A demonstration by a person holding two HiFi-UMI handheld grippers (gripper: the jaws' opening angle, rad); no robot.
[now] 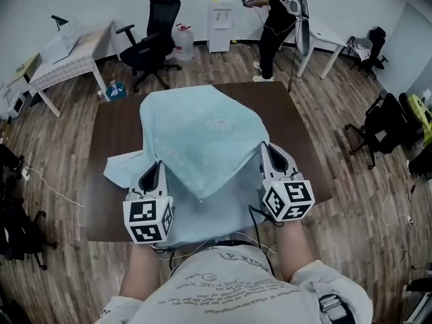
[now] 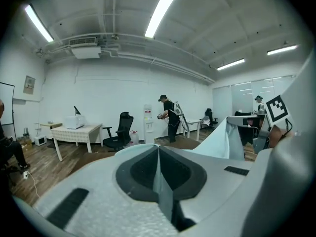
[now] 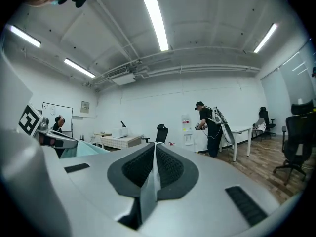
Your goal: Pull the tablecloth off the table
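A light teal tablecloth lies bunched and folded over the middle of the dark brown table. Its far part is drawn toward me and its near edge hangs off the front. My left gripper is shut on a raised fold of the cloth at the near left. My right gripper is shut on another raised fold at the near right. In the left gripper view a thin edge of tablecloth is pinched between the closed jaws of the left gripper. The right gripper view shows the same: tablecloth clamped in the right gripper.
A black office chair and a white table with a checked cover stand at the back left. A person stands at the back by a water dispenser. More chairs are to the right. Cables lie on the floor at left.
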